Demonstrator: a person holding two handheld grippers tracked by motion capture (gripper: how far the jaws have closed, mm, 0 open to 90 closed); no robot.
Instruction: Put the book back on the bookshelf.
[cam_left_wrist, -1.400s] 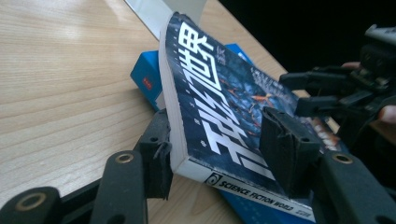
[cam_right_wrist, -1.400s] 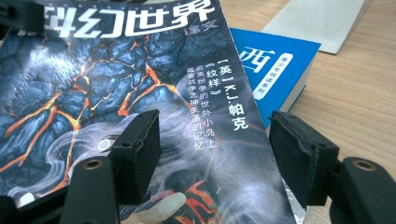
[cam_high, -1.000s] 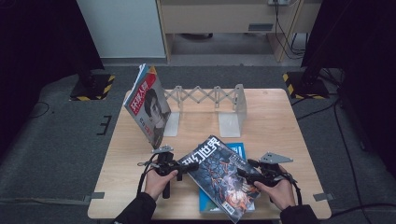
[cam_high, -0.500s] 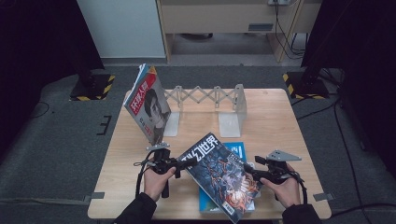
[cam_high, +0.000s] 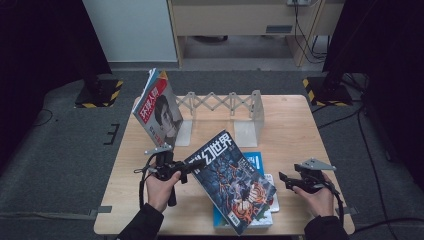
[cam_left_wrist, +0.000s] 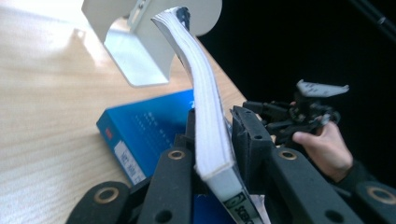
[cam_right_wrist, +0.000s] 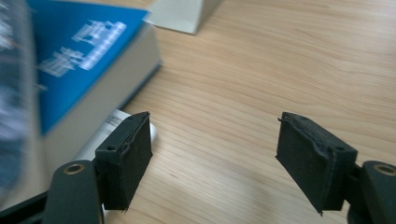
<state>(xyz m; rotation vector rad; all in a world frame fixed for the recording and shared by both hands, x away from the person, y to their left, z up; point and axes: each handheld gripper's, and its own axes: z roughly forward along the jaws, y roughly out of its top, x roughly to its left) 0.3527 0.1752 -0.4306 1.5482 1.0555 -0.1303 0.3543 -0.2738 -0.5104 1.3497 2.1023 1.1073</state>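
A dark magazine (cam_high: 232, 182) with white lettering is tilted up off a blue book (cam_high: 254, 161). My left gripper (cam_high: 192, 165) is shut on its left edge, and its jaws have just been closing on it. In the left gripper view the gripper (cam_left_wrist: 215, 126) pinches the thick paper edge of the magazine (cam_left_wrist: 203, 98) above the blue book (cam_left_wrist: 144, 126). My right gripper (cam_high: 284, 181) stands open to the right of the stack. Its jaws have just been opening. In its own view the right gripper (cam_right_wrist: 215, 149) has bare wood between its jaws, beside the blue book (cam_right_wrist: 79, 51).
Another magazine (cam_high: 159, 107) leans upright against an expanding metal rack (cam_high: 220, 104) at the back of the table (cam_high: 295, 130). A white booklet (cam_right_wrist: 109, 128) lies under the blue book. The rack's plate (cam_left_wrist: 140, 51) stands just beyond the held magazine.
The left gripper has risen and tipped the magazine's left edge up. The right gripper has let go of the magazine's right side and drawn away to the right.
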